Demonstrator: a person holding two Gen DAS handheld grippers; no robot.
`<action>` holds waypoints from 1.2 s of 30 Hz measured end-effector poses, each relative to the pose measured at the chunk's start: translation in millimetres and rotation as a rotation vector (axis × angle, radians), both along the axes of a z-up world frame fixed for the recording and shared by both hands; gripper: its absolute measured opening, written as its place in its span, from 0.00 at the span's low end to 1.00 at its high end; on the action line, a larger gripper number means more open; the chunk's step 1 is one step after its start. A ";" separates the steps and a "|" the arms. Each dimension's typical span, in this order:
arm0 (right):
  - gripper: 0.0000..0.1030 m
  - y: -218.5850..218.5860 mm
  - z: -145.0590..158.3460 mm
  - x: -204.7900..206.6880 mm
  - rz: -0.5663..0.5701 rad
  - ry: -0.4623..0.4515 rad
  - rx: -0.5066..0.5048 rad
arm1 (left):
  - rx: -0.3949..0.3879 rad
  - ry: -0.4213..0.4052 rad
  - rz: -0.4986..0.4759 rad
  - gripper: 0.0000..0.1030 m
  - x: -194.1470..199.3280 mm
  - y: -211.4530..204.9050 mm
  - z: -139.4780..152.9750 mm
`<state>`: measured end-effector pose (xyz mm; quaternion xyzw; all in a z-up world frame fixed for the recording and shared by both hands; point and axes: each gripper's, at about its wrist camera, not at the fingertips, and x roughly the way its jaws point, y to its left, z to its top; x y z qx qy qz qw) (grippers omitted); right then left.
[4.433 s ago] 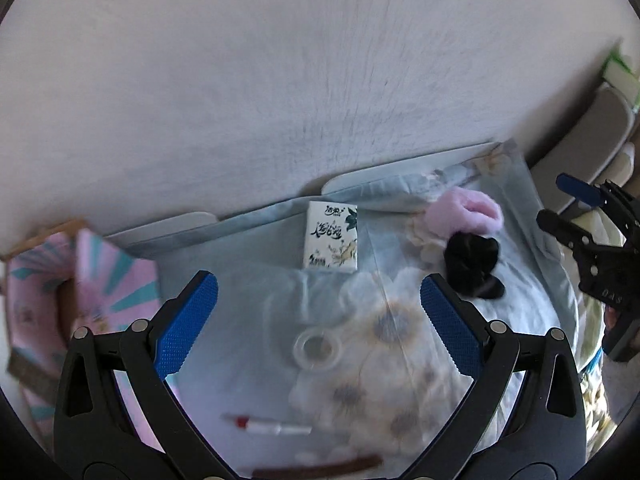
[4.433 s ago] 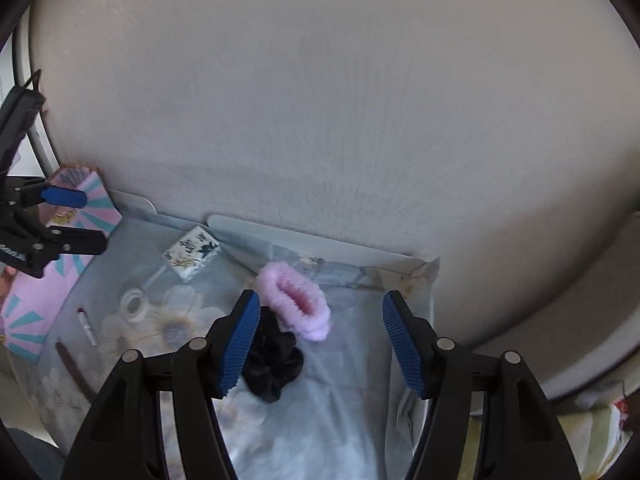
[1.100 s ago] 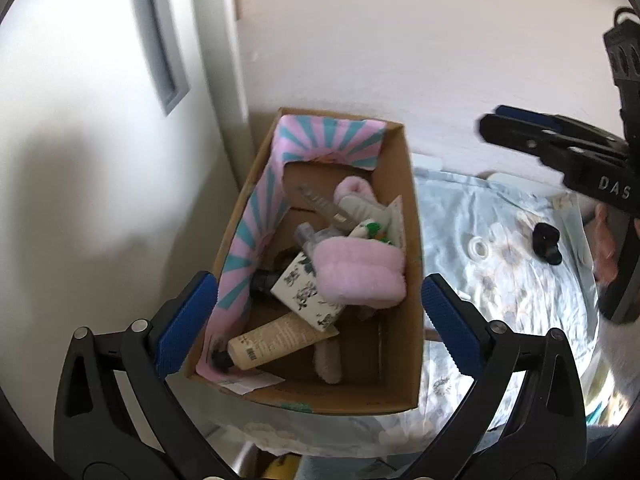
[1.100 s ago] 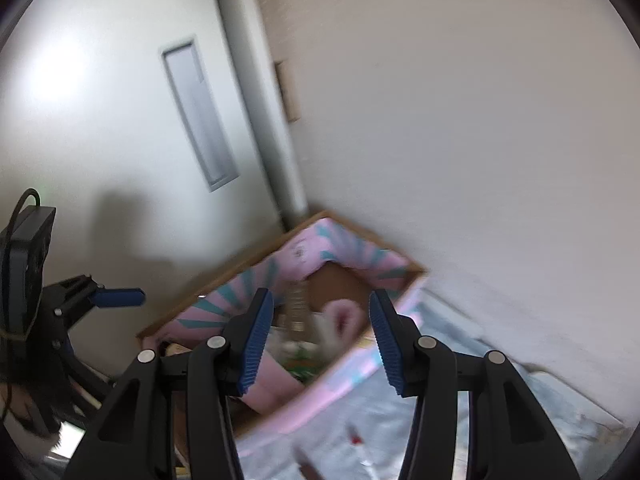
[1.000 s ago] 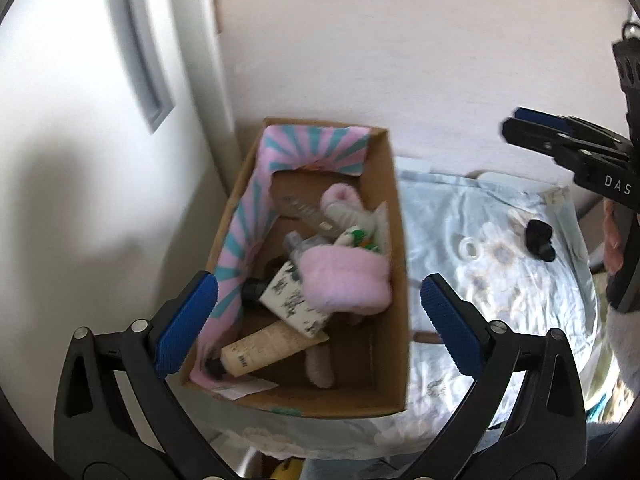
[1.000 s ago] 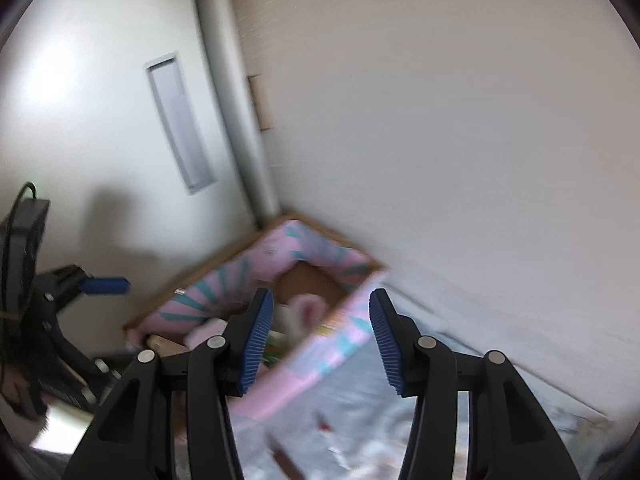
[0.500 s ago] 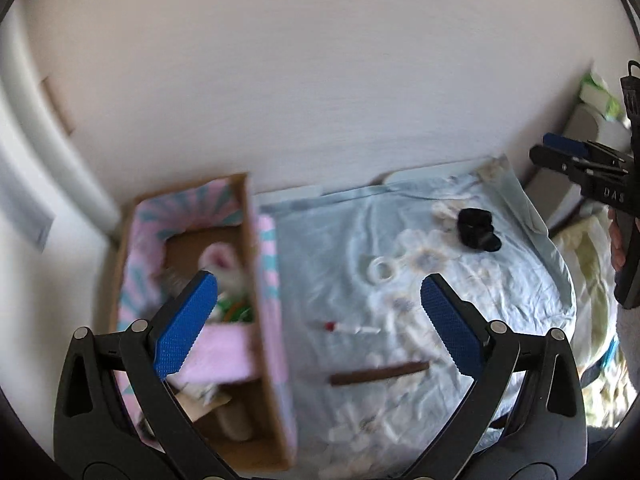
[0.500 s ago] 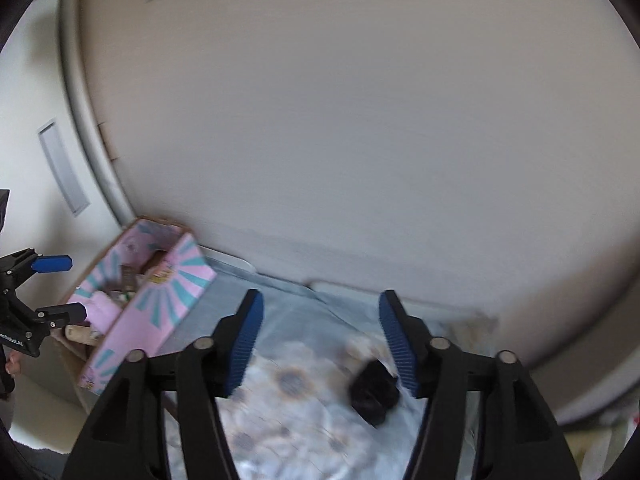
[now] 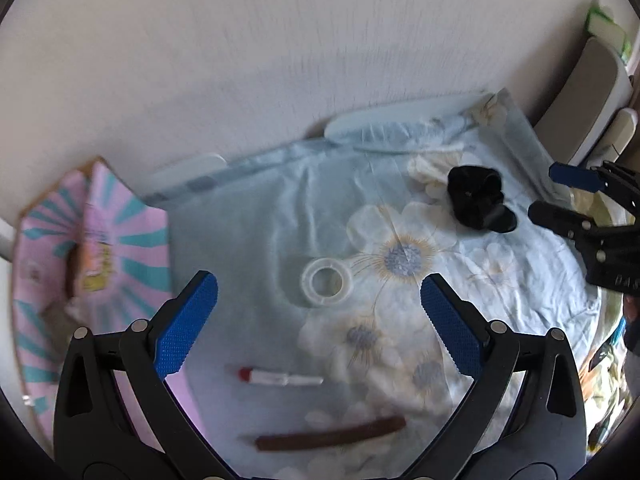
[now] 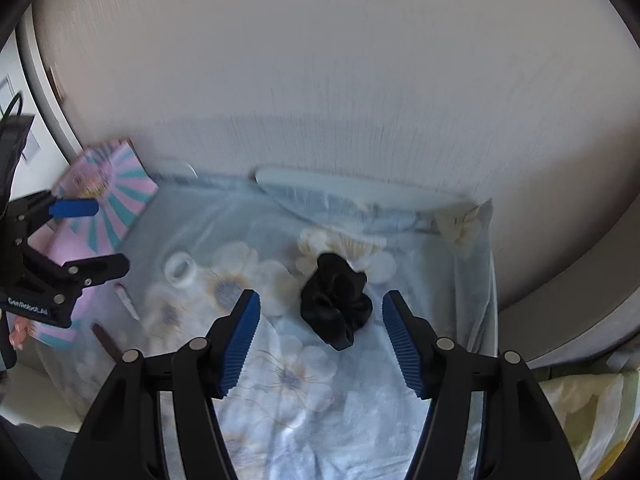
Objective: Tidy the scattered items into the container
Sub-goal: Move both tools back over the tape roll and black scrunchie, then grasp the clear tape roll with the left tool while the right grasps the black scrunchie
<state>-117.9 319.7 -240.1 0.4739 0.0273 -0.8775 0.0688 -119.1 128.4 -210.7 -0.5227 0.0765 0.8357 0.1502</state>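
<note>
Both tools gape empty: left tool (image 9: 319, 322) above the tape roll (image 9: 327, 283), right tool (image 10: 321, 344) framing the black scrunchie (image 10: 335, 307).

A pale blue sheet (image 9: 248, 232) printed with flowers covers the bed. On it lie a black scrunchie (image 9: 478, 198) towards the far right, a clear tape roll (image 9: 327, 283) near the middle, a small red-capped tube (image 9: 280, 378) and a brown stick (image 9: 332, 436) (both blurred) nearest me.

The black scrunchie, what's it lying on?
The black scrunchie lies on the flowered sheet. What is beneath the sheet is covered.
</note>
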 end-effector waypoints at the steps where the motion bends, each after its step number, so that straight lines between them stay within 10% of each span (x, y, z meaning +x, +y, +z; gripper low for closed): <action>1: 0.58 2.5 -5.1 -2.3 0.003 -0.010 -0.001 | 0.006 -0.009 0.003 0.99 -3.0 0.7 -6.5; 21: 0.58 4.2 -68.7 -30.1 -0.004 -0.066 0.018 | -0.024 -0.045 -0.016 0.88 -11.3 9.0 -67.7; 27: 0.26 8.5 -66.1 -26.4 -0.010 -0.050 0.048 | -0.005 0.002 -0.012 0.40 -5.4 0.8 -59.9; 36: 0.15 17.4 -49.0 -18.5 -0.049 -0.013 0.021 | 0.045 0.005 0.004 0.39 -0.6 -6.3 -48.9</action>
